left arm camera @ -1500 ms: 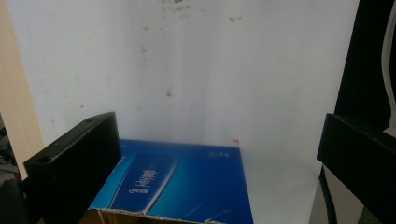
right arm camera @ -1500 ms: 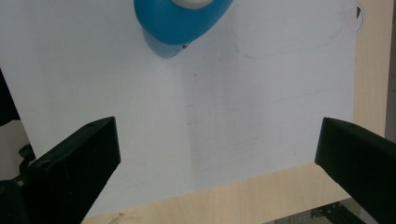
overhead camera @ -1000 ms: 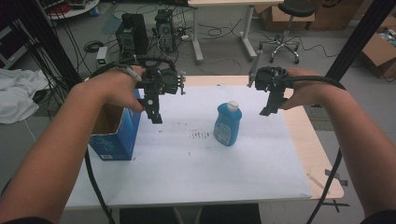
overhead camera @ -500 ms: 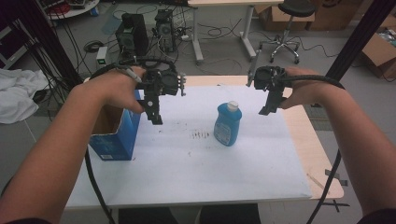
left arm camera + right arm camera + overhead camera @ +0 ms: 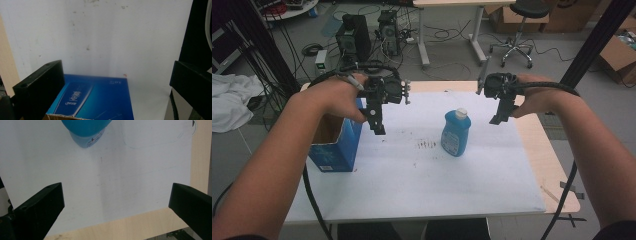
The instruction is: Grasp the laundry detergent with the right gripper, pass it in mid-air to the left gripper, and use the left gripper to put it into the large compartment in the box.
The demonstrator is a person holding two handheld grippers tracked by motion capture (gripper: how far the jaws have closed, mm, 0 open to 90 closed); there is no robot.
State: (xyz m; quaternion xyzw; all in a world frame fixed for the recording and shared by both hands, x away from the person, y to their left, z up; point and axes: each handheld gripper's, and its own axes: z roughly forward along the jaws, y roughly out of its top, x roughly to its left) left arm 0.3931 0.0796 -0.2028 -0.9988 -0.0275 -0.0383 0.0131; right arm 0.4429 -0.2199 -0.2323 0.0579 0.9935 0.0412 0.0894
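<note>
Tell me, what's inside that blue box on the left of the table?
The blue box has an open top showing bare brown cardboard walls and nothing else. The person's left hand and forearm cover part of the opening, so its bottom stays hidden.

I see a blue bottle (image 5: 455, 134) with a white cap standing upright near the middle of the bench (image 5: 422, 180), on its white sheet, a paler label on its front. In my right gripper view its blue base (image 5: 86, 131) shows at the top edge, resting on the white surface. Well apart from it, at the bench's left edge, I see an open-topped blue box (image 5: 334, 142), upright, its brown cardboard inside showing. In my left gripper view the box's blue side (image 5: 93, 98) carries white lettering and a paler blue panel, and its torn cardboard rim runs along the bottom.
</note>
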